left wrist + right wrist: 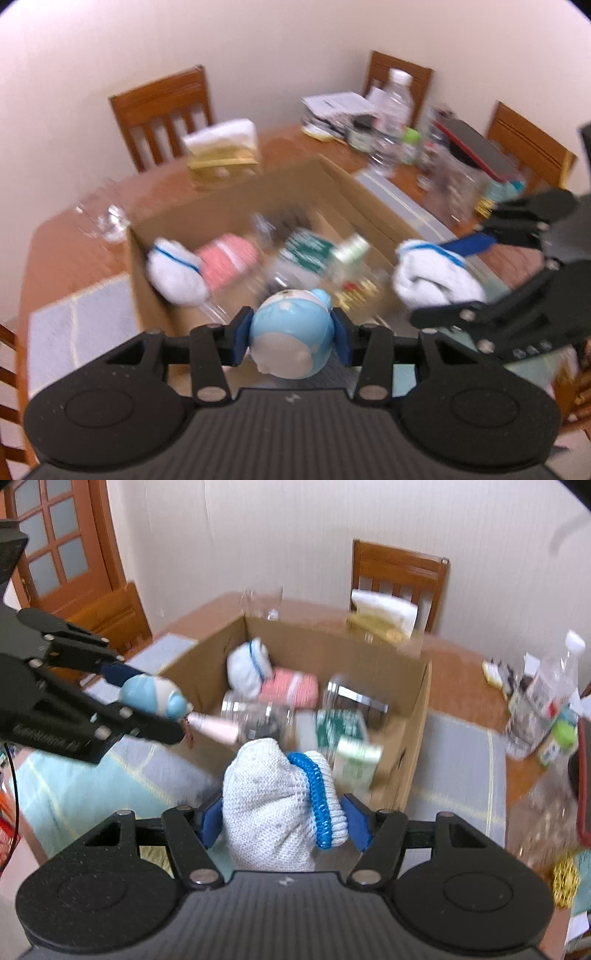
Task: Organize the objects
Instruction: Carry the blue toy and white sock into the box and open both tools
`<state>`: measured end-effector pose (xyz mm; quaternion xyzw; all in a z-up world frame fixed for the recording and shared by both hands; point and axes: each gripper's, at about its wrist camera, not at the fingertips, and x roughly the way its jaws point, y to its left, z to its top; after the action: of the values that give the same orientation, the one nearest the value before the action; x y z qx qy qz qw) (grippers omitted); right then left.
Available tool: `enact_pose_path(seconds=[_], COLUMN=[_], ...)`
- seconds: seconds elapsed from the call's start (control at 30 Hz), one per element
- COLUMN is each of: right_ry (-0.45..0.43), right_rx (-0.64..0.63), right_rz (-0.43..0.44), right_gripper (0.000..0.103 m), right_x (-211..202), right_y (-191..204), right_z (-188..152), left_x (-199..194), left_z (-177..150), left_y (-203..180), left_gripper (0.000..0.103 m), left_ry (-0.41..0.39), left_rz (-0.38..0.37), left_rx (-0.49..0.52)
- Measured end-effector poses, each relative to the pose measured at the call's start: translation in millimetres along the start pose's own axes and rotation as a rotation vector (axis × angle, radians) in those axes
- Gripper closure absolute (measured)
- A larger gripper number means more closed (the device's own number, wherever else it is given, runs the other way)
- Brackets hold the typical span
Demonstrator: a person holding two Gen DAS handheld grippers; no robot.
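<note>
The left gripper point(291, 341) is clamped on a blue-and-white round toy point(290, 338), the right gripper point(284, 819) on a rolled white glove with blue trim point(277, 808); both are held above the near edge of the cardboard box point(417, 716), which sits at 12 o'clock holding a second glove point(247, 668), pink cloth and 2 or more bottles
</note>
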<state>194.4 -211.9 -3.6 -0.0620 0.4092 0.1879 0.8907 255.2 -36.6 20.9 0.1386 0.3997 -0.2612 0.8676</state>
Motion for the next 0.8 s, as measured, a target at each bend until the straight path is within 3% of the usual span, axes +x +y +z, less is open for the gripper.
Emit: enact_pose_path(seconds=[0.23, 0.27, 0.33, 0.4, 0.7, 0.73, 0.8], right_ry=[-0.034, -0.035, -0.034, -0.03, -0.018, -0.02, -0.027], right_rx=[0.024, 0.027, 0.029, 0.032, 0.061, 0.064, 0.058], right_rz=[-0.016, -0.016, -0.016, -0.02, -0.079, -0.089, -0.112], right_gripper=[0.032, 0.032, 0.032, 0.032, 0.032, 0.029, 0.014], right_x=[15, 17, 21, 26, 48, 50, 53], right_y=[-10, -10, -10, -9, -11, -11, -8], right_z=[32, 35, 39, 41, 54, 57, 62], left_x=[42, 47, 52, 50, 41, 40, 37], left_z=[21, 22, 19, 16, -5, -7, -12], left_y=[42, 46, 50, 56, 64, 64, 63], left_gripper=[0.055, 0.047, 0.002, 0.001, 0.001, 0.001, 0.001], left_ry=[0.028, 0.03, 0.012, -0.031, 0.005, 0.008, 0.008], left_rz=[0.091, 0.097, 0.138, 0.181, 0.089, 0.079, 0.064], left_rx=[-0.074, -0.076, -0.081, -0.101, -0.13, -0.131, -0.125])
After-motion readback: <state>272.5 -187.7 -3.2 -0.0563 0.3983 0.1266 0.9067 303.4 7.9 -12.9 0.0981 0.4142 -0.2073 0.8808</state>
